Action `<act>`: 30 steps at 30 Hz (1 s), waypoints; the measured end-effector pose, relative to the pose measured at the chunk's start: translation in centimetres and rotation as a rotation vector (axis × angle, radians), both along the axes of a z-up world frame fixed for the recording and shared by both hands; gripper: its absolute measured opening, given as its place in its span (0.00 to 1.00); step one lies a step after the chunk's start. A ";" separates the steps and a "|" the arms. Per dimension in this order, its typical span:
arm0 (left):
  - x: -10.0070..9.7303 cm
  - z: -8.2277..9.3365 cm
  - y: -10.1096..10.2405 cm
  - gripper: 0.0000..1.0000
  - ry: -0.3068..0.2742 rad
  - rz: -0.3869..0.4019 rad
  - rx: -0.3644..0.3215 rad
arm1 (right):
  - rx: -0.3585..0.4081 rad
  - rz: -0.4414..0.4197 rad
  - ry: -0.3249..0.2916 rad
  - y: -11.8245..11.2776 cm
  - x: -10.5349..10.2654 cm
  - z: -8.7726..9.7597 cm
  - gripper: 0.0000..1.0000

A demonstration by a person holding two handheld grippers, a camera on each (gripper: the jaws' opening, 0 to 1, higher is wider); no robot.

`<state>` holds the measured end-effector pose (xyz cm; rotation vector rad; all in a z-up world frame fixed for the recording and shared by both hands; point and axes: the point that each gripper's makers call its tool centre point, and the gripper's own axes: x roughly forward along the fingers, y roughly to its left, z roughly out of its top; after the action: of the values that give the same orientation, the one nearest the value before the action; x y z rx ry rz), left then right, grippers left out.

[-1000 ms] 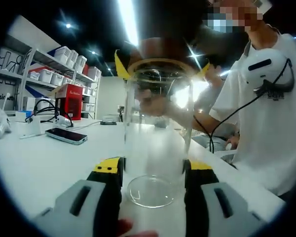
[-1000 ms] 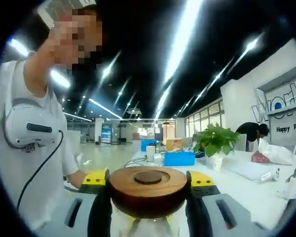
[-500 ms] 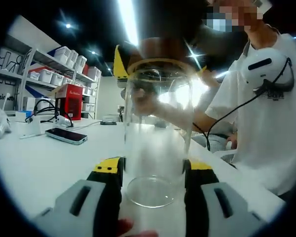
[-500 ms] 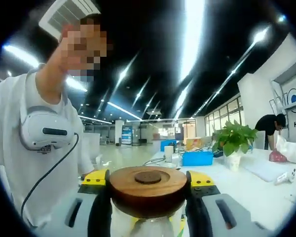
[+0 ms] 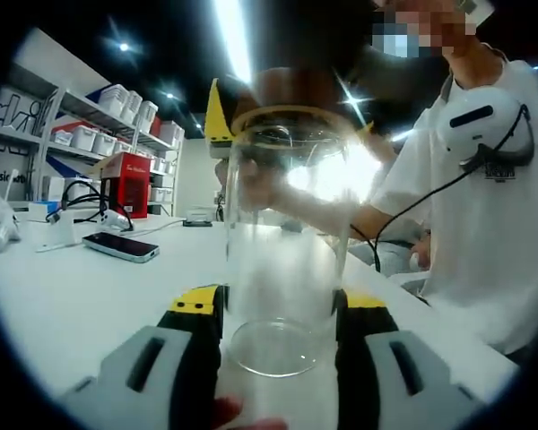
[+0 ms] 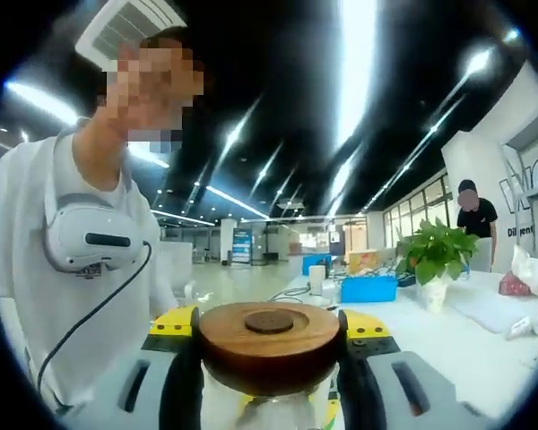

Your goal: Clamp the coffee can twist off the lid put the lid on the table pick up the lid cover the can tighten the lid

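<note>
Left gripper (image 5: pixel 278 309): jaws closed against lower sides of clear glass coffee can (image 5: pixel 284 251), can upright on white table (image 5: pixel 63 300). Right gripper (image 6: pixel 269 345): jaws clamped on both sides of wooden lid (image 6: pixel 269 345), lid seated atop can mouth. Beyond: phone (image 5: pixel 119 246) on table, potted plant (image 6: pixel 435 260).

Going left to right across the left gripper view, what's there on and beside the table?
Charging cable → red box → phone → glass can → person's white shirt.
</note>
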<state>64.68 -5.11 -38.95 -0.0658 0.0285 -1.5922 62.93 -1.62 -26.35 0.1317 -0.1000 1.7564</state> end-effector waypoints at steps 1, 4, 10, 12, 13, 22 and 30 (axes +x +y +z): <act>0.0 0.0 0.0 0.39 0.000 0.000 0.000 | 0.002 -0.003 0.002 0.0 0.0 0.0 0.55; 0.0 0.0 0.0 0.39 0.002 0.000 0.000 | 0.043 -0.024 0.024 -0.1 0.2 0.2 0.56; 0.0 0.0 0.0 0.39 0.000 0.000 0.000 | 0.083 -0.137 0.062 -0.7 1.5 0.4 0.67; 0.0 0.0 0.0 0.39 0.000 0.000 0.000 | 0.155 -0.162 0.103 -1.8 1.2 2.0 0.63; 0.0 0.0 0.0 0.39 0.000 -0.001 0.000 | 0.179 -0.189 0.113 -2.2 1.3 2.7 0.63; -0.1 0.0 -0.1 0.39 0.003 -0.001 0.000 | 0.099 -0.851 0.134 -3.9 2.1 4.4 0.58; -0.3 0.1 -0.3 0.39 0.002 0.001 0.001 | -0.055 -1.238 -0.051 -3.8 1.3 4.0 0.67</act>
<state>64.41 -5.38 -38.85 -0.0665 0.0312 -1.5915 64.25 -5.38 -22.38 -0.0271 -0.1301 0.5248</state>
